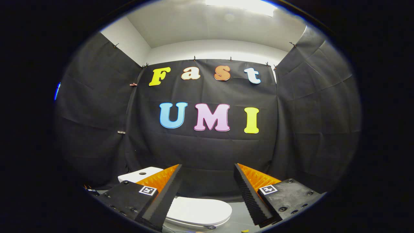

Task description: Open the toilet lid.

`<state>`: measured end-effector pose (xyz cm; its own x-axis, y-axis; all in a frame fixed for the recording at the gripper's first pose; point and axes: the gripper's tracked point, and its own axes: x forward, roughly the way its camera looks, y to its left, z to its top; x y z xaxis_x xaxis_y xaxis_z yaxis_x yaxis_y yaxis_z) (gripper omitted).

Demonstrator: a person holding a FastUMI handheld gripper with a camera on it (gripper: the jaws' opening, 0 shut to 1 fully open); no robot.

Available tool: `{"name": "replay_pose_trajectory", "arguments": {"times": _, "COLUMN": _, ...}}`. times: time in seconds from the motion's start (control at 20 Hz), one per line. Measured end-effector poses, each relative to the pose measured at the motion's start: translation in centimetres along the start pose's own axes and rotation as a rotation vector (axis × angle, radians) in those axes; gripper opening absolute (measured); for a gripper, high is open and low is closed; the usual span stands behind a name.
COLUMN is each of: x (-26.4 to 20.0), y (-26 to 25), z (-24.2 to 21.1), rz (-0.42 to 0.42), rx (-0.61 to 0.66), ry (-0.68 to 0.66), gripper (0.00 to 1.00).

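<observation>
A white toilet stands low ahead of me, its lid (199, 211) lying flat and shut over the bowl. The white tank (137, 175) with a round button on top sits behind the left finger. My gripper (207, 171) hangs above the toilet with its two fingers spread wide apart and nothing between them. The lid shows below and between the fingers, partly hidden by the left finger (161, 197). The gripper is well clear of the lid and touches nothing.
Black cloth walls close the booth at the back and on both sides. A grey floor (237, 216) shows to the right of the toilet. A small yellow thing (245, 231) lies on the floor at the near side.
</observation>
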<state>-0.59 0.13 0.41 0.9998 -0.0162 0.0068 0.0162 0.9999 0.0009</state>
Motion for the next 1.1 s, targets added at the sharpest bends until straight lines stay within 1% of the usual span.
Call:
{"name": "replay_pose_trajectory", "arguments": {"times": 0.8, "x": -0.2, "y": 0.3, "z": -0.5, "rz": -0.017, "rx": -0.017, "ry": 0.020, "gripper": 0.98}}
{"name": "replay_pose_trajectory", "arguments": {"times": 1.1, "x": 0.2, "y": 0.4, "z": -2.7, "rz": -0.009, "rx": 0.003, "ry": 0.066, "gripper": 0.98}}
